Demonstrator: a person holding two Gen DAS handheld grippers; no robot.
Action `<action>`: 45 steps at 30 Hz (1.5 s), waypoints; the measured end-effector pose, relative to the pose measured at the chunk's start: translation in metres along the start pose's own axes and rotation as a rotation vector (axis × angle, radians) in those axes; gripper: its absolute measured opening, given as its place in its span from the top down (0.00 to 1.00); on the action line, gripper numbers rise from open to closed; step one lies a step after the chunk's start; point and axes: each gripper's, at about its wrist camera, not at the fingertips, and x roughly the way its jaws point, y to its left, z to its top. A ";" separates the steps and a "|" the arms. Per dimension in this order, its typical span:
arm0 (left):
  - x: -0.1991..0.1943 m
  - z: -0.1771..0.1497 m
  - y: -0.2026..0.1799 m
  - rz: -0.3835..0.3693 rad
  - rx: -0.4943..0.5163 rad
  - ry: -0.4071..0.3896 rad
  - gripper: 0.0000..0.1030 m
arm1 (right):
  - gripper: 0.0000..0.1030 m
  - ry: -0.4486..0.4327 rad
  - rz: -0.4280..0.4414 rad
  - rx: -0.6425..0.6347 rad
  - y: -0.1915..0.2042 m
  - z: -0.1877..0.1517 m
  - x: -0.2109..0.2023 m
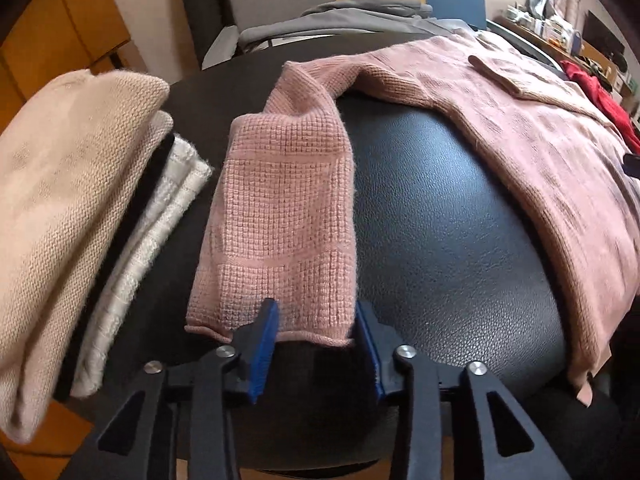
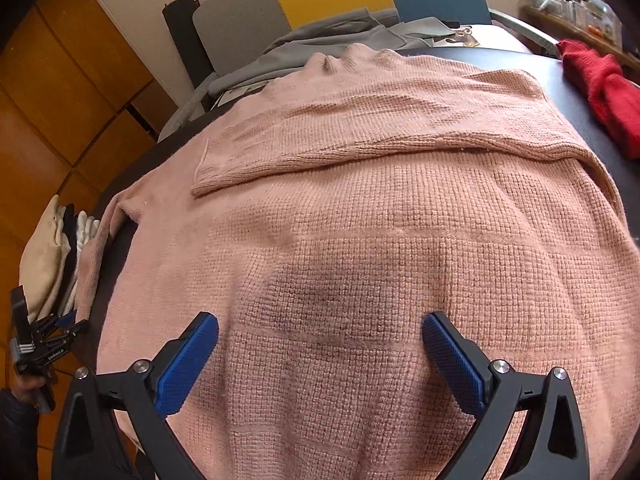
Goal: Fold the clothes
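Note:
A pink knit sweater (image 2: 360, 240) lies spread on the black leather table top (image 1: 440, 220). One sleeve (image 2: 340, 136) is folded across its chest. The other sleeve (image 1: 280, 200) stretches out over the table toward my left gripper (image 1: 316, 320). That gripper is open, with the sleeve's cuff (image 1: 304, 320) lying between its blue pads, one pad at each side of the cuff. The left gripper (image 2: 66, 322) also shows small at the sleeve end in the right wrist view. My right gripper (image 2: 320, 344) hovers wide open over the lower body of the sweater, holding nothing.
A stack of folded clothes (image 1: 60, 220), beige over black and white, sits left of the sleeve. A red garment (image 2: 600, 92) lies at the far right of the table. Grey clothing (image 1: 340, 16) is piled on chairs behind. A hand (image 2: 28, 384) holds the left gripper.

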 end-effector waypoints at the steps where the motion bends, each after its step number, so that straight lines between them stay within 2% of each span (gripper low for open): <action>1: 0.000 0.001 -0.001 0.005 -0.003 0.005 0.72 | 0.00 -0.003 0.002 -0.003 0.000 -0.001 -0.001; 4: 0.001 0.006 -0.003 0.020 -0.012 0.022 0.86 | 0.00 -0.016 0.010 -0.010 0.000 -0.003 -0.002; 7: 0.002 0.011 -0.002 0.011 -0.047 0.042 0.90 | 0.00 -0.021 0.017 -0.018 0.000 -0.005 -0.005; 10: -0.006 0.019 0.016 -0.193 -0.236 0.031 0.91 | 0.00 -0.023 0.026 -0.028 -0.001 -0.006 -0.006; 14: -0.022 0.033 0.049 -0.515 -0.525 -0.068 0.91 | 0.00 -0.031 0.032 -0.038 -0.001 -0.008 -0.007; 16: -0.033 0.044 0.058 -0.634 -0.608 -0.126 0.91 | 0.00 -0.032 0.015 -0.030 -0.001 -0.008 -0.007; 21: -0.062 0.081 0.062 -0.843 -0.722 -0.260 0.91 | 0.00 -0.044 0.023 -0.041 0.000 -0.010 -0.008; 23: -0.069 0.100 0.057 -0.870 -0.729 -0.287 0.91 | 0.00 -0.052 0.032 -0.041 -0.001 -0.011 -0.008; 26: -0.069 0.146 0.049 -0.881 -0.697 -0.300 0.91 | 0.00 -0.065 0.034 -0.033 -0.003 -0.011 -0.009; 28: -0.065 0.181 0.029 -0.889 -0.658 -0.294 0.91 | 0.00 -0.069 0.042 -0.030 -0.003 -0.011 -0.009; 31: -0.071 0.215 -0.011 -0.905 -0.573 -0.270 0.91 | 0.00 -0.071 0.050 -0.029 -0.004 -0.011 -0.009; 36: -0.047 0.269 -0.096 -0.942 -0.437 -0.178 0.91 | 0.00 -0.070 0.058 -0.037 -0.005 -0.011 -0.008; 40: -0.014 0.294 -0.154 -0.957 -0.380 -0.086 0.91 | 0.00 -0.066 0.061 -0.055 -0.004 -0.010 -0.007; 45: 0.041 0.308 -0.208 -0.901 -0.333 0.021 0.91 | 0.00 -0.056 0.045 -0.110 0.001 -0.012 -0.004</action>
